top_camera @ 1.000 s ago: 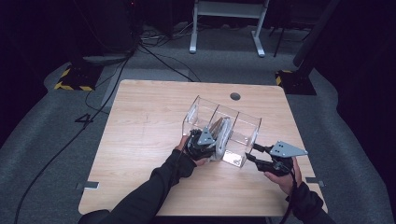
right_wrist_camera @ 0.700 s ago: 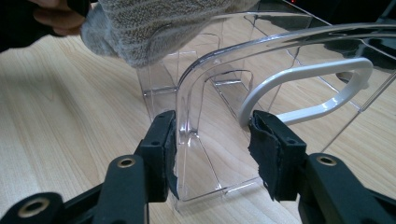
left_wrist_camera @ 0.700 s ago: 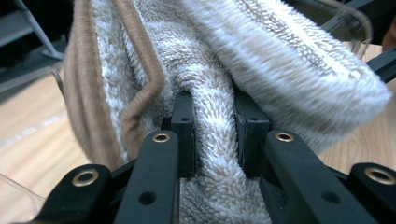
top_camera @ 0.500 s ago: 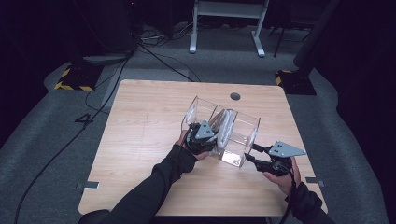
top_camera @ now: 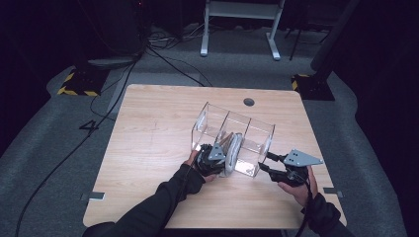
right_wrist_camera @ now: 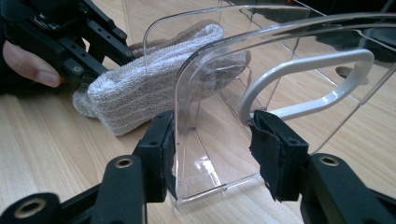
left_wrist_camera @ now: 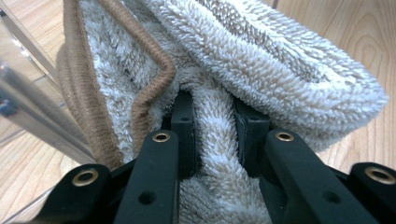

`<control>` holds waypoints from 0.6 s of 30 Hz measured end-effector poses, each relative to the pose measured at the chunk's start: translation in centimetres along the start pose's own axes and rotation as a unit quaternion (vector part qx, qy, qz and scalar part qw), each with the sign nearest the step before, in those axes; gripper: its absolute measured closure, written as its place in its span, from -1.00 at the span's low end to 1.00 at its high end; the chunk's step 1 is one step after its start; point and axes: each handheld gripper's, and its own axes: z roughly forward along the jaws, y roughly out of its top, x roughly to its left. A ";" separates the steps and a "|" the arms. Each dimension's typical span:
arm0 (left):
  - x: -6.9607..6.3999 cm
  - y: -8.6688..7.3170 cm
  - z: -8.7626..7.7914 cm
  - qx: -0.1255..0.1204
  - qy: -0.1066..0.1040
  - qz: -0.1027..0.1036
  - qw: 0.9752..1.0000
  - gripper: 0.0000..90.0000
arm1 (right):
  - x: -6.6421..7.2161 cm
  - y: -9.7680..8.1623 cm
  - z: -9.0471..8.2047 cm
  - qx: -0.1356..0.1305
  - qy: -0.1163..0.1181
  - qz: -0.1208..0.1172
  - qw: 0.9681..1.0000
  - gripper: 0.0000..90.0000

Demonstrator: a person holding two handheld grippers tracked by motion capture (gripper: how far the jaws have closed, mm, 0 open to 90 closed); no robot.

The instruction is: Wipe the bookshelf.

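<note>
Tabletop: towel (folded) between left gripper pads

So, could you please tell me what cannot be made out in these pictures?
- Left gripper view: the towel hides the left claw tips.
- High view: whether the right claw touches the clear organizer is too small to tell.
- Right gripper view: the organizer's far end is cut off.

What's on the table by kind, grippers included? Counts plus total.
Handheld grippers: 2 (left gripper, right gripper)
Clear plastic divided organizer, lying on its side: 1
Beige terry towel, brown-edged, clamped by the left gripper: 1
Total: 4
</note>
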 end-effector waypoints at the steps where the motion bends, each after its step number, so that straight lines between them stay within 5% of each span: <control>1: 0.1 0.2 -0.2 -0.001 0.004 0.007 1.000 0.65 | 0.0 0.0 0.0 0.001 0.000 0.001 1.000 0.14; 12: 1.3 5.2 -3.8 -0.073 0.033 0.015 0.997 0.65 | 0.2 0.1 0.2 0.003 -0.002 0.001 1.000 0.14; 18: 2.0 8.3 -4.0 -0.059 0.054 0.038 0.996 0.65 | 0.4 0.0 0.4 0.008 0.000 0.004 1.000 0.25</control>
